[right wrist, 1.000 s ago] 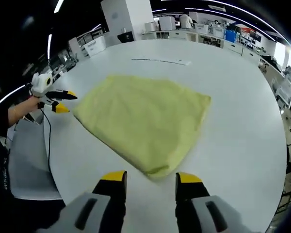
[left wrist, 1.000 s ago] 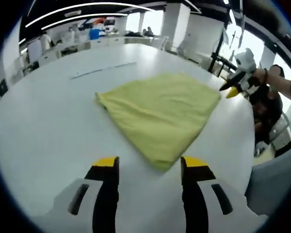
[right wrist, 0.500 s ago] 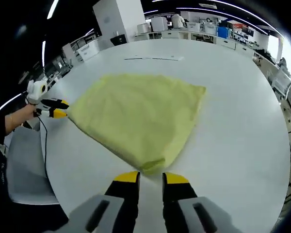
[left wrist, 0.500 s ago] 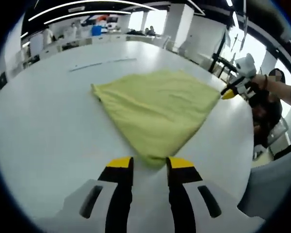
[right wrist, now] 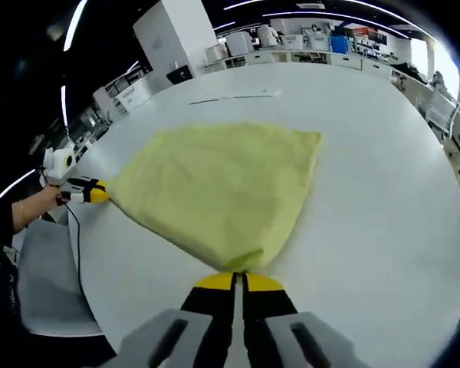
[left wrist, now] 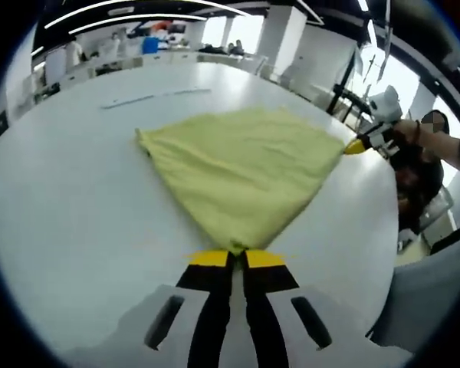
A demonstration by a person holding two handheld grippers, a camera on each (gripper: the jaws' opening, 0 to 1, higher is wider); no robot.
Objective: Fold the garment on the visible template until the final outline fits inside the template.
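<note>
garment [left wrist: 241, 172] lies flat on table [left wrist: 69, 199], 2 corners in tongs.

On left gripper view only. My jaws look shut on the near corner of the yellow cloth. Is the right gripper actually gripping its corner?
Observer: Yes. In the right gripper view, the right gripper has its jaws closed on a corner of the yellow cloth.
Operator: Cloth bunched on that side?
Observer: No. It lies flat on the white table, with a small pucker at the pinched corner.
Operator: Anything near my hand?
Observer: A grey chair sits off the table edge, just below the left gripper.
</note>
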